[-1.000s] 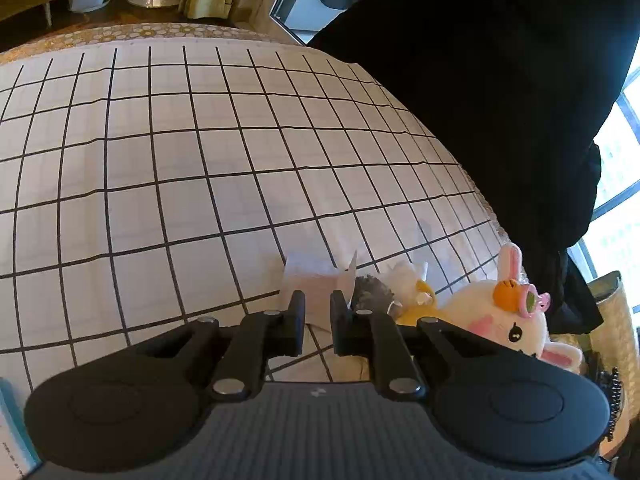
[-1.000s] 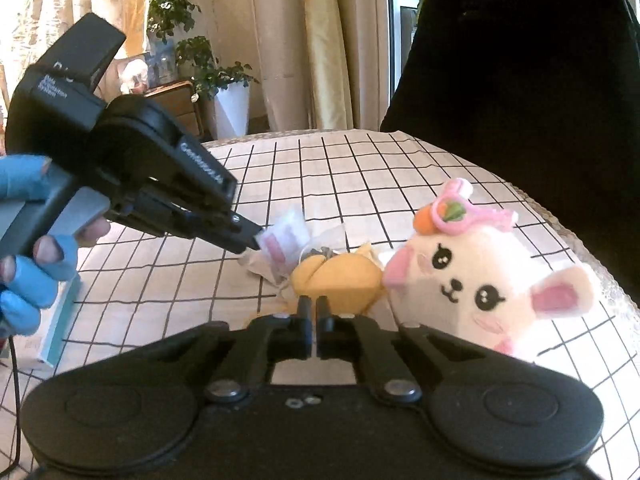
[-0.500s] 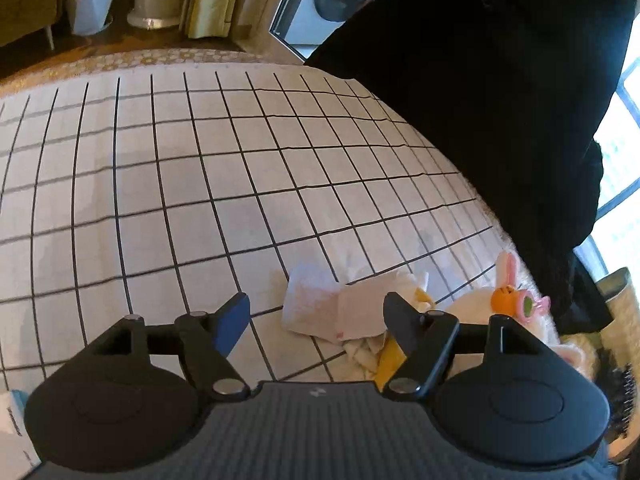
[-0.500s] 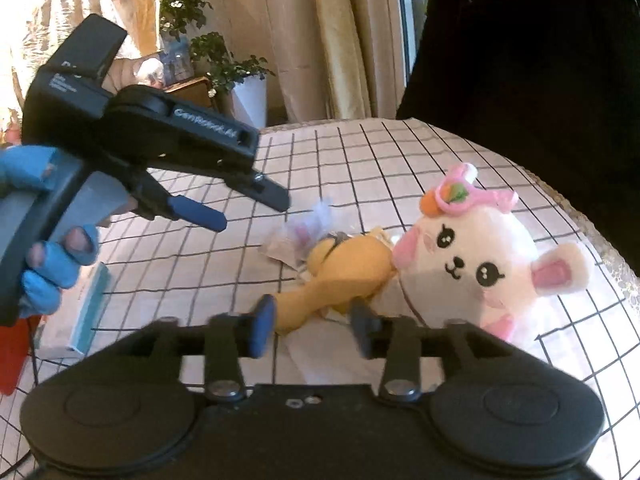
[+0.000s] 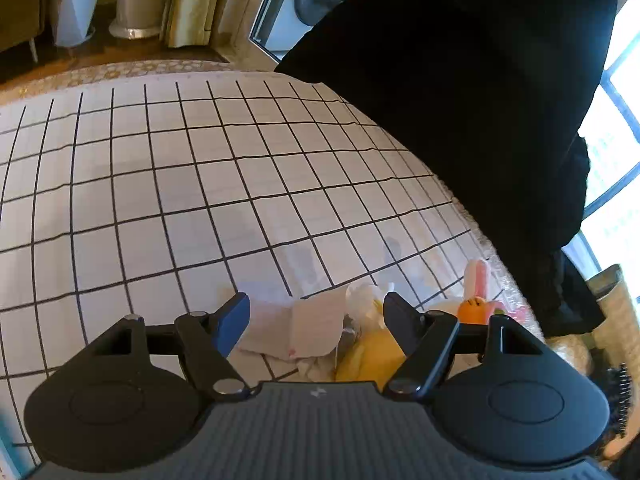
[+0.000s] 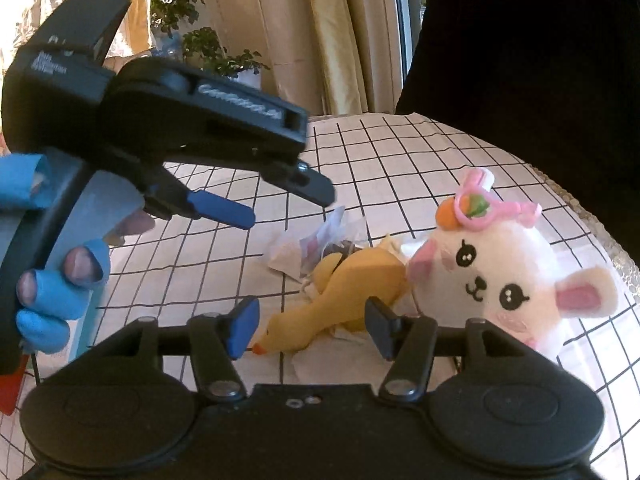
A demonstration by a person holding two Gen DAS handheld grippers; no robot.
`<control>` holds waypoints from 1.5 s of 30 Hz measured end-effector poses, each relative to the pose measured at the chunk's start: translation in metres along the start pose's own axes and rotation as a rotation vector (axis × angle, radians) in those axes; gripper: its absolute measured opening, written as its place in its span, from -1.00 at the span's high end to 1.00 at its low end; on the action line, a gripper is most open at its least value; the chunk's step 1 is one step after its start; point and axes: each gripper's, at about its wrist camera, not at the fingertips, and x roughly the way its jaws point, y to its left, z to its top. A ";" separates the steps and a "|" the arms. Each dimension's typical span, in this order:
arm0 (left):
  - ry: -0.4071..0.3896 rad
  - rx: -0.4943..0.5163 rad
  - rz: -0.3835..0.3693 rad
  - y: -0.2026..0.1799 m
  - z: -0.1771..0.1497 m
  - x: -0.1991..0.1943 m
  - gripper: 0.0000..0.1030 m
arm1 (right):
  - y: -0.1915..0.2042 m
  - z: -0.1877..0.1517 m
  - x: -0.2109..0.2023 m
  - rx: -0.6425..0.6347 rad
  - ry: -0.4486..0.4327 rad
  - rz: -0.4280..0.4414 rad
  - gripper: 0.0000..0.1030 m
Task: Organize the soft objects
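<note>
- a second ago both sets of jaws shut; now both spread; left gripper (image 6: 288, 206) then pinching the crumpled wrapper (image 6: 320, 246), now clear of it and lifted above the pile
- wrapper back down on the checked tablecloth (image 5: 200, 184), touching the yellow duck toy (image 6: 352, 292); a second ago raised off the cloth in the left pads
- right gripper (image 6: 310, 330) jaws opening at this moment; duck's neck and beak end lying between the fingers, pads not pressing on it
- left gripper jaws wide, nothing held; in the left wrist view wrapper and a yellow edge of the duck seen between the fingers, below them
- left gripper tilted downward, tips aimed at the pile; held by a hand in a blue fingerless glove (image 6: 60, 280), fingers wrapped round the handle
- right gripper low over the cloth, angled down toward the duck
- white plush bunny (image 6: 500, 280) with pink goggles and an orange carrot on its head, lying just beside the duck on its right, touching it; near the table edge
</note>
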 end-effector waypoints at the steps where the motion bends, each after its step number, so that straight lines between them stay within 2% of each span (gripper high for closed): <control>1: 0.004 0.004 0.005 -0.002 -0.001 0.004 -0.42 | 0.001 0.000 0.002 0.004 0.003 -0.010 -0.11; 6: 0.014 0.000 0.038 -0.004 -0.003 0.018 -0.36 | 0.001 0.001 0.010 0.046 0.013 -0.034 -0.09; 7: 0.013 -0.007 0.036 -0.002 -0.003 0.019 -0.30 | 0.001 0.001 0.012 0.046 0.014 -0.040 -0.08; 9: 0.017 -0.027 0.031 0.004 -0.002 0.022 -0.02 | 0.003 0.001 0.014 0.047 0.012 -0.055 -0.05; 11: 0.021 -0.062 0.018 0.012 -0.002 0.022 0.12 | 0.005 0.000 0.014 0.045 0.005 -0.059 0.00; 13: 0.015 -0.084 0.013 0.020 -0.002 0.020 0.13 | 0.006 0.000 0.013 0.043 0.001 -0.062 0.04; 16: -0.003 -0.063 0.070 0.023 -0.003 0.017 0.13 | 0.003 -0.001 0.010 0.050 0.001 -0.056 0.07; 19: 0.010 -0.043 0.089 0.024 -0.005 0.020 0.13 | 0.001 -0.002 0.009 0.050 0.002 -0.052 0.08; 22: 0.030 -0.005 0.128 0.020 -0.010 0.030 0.15 | 0.001 -0.002 0.009 0.050 0.002 -0.052 0.08; 24: 0.015 0.021 0.143 0.015 -0.012 0.030 0.15 | 0.002 -0.002 0.009 0.045 0.003 -0.051 0.08; 27: 0.007 0.032 0.156 0.012 -0.013 0.029 0.15 | 0.002 -0.001 0.010 0.045 0.007 -0.049 0.08; 32: 0.007 0.107 0.171 0.000 -0.018 0.034 0.15 | 0.006 0.000 0.011 0.033 0.009 -0.061 0.08; 34: 0.010 0.133 0.180 -0.003 -0.019 0.034 0.13 | 0.008 -0.001 0.011 0.027 0.007 -0.060 0.08; 38: 0.022 0.174 0.183 -0.012 -0.022 0.038 -0.11 | 0.004 -0.001 0.010 0.040 0.009 -0.052 0.07; 40: 0.020 0.202 0.206 -0.018 -0.024 0.041 -0.15 | 0.003 -0.001 0.010 0.045 0.012 -0.048 0.07; 43: 0.015 0.248 0.247 -0.025 -0.028 0.044 -0.12 | 0.002 0.000 0.012 0.041 0.021 -0.047 0.06; 44: 0.013 0.246 0.252 -0.025 -0.028 0.044 -0.07 | 0.003 0.000 0.013 0.036 0.024 -0.051 0.05; 45: 0.009 0.247 0.267 -0.025 -0.028 0.043 0.08 | 0.003 0.000 0.013 0.032 0.025 -0.054 0.06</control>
